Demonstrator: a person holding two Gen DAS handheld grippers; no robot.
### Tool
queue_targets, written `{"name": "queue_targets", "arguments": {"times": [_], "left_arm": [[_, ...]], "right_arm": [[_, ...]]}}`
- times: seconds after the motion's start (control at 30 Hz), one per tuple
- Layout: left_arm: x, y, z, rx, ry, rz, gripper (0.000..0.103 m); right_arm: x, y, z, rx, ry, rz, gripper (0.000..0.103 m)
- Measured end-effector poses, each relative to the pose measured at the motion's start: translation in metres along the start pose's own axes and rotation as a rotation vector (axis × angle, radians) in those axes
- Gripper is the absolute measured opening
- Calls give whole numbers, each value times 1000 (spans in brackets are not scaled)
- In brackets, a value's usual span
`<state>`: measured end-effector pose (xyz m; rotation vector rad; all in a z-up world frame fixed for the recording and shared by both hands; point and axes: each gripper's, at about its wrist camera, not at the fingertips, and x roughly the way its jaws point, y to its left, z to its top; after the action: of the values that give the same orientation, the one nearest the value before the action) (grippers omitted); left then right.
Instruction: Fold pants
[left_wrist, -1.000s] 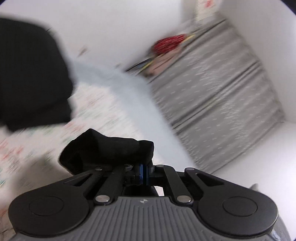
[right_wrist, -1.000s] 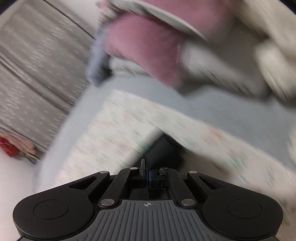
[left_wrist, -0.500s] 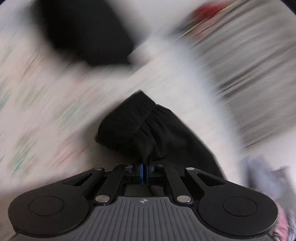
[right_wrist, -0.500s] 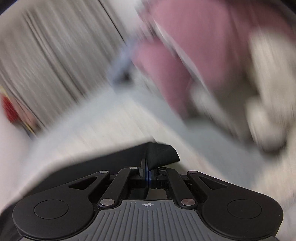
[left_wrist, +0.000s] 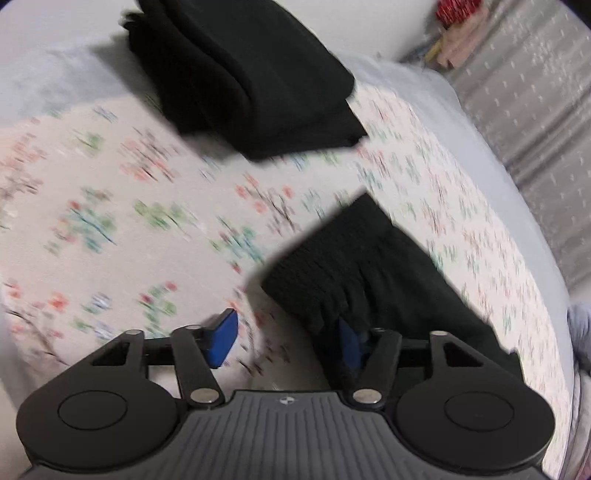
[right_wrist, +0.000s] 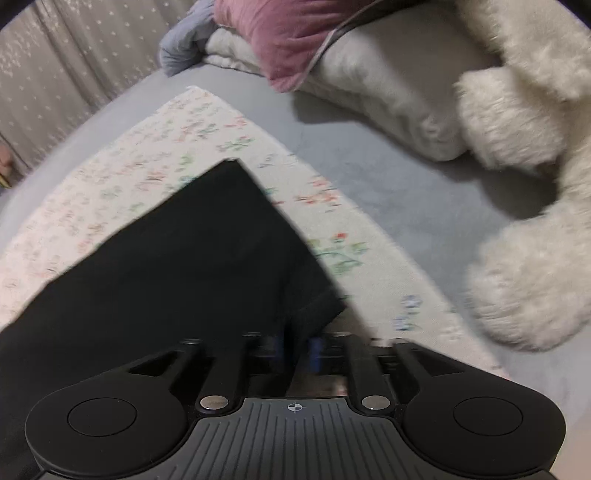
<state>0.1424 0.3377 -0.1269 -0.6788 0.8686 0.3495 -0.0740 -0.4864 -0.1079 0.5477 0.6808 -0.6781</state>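
We saw the black fabric pants (left_wrist: 369, 266) lying flat on the floral-printed cloth (left_wrist: 122, 206). Our left gripper (left_wrist: 286, 338) had just been opening and stood wide, its right pad touching the gathered waistband. Our right gripper (right_wrist: 297, 349) had just parted narrowly, cloth between its pads.
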Motion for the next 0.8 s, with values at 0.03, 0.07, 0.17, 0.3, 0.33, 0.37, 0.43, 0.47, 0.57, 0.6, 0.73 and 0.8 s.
{"name": "queue_targets", "arguments": {"times": [0.03, 0.07, 0.17, 0.3, 0.33, 0.37, 0.43, 0.47, 0.57, 0.6, 0.73, 0.8], "left_arm": [[-8, 3, 3, -36, -49, 24, 67], [-18, 6, 6, -67, -113, 71, 67], [-41, -12, 14, -33, -272, 75, 67], [-27, -76, 3, 190, -183, -99, 69], [-16, -97, -5, 254, -134, -142, 69], [-7, -117, -15, 317, -101, -166, 69], [9, -151, -36, 444, -86, -162, 69], [19, -165, -44, 493, -74, -165, 69], [53, -179, -50, 518, -26, -145, 69], [63, -176, -47, 501, -35, -99, 69], [105, -153, -25, 404, -13, 27, 62], [105, -140, -16, 344, -32, 28, 51]], "right_arm": [[-3, -1, 0, -5, -27, -45, 37], [-7, 1, -2, -11, -58, -88, 38], [-26, 8, 6, -51, -188, -152, 39], [-25, 56, 22, -226, -243, -103, 39], [-19, 71, 24, -279, -229, -74, 39], [-12, 86, 27, -325, -210, -38, 39], [3, 109, 35, -395, -189, 12, 39], [11, 115, 42, -401, -191, 7, 39], [33, 113, 63, -325, -164, 25, 39], [45, 107, 69, -291, -147, 46, 39], [88, 95, 65, -328, -78, 1, 38], [91, 101, 66, -405, -121, -15, 33]]}}
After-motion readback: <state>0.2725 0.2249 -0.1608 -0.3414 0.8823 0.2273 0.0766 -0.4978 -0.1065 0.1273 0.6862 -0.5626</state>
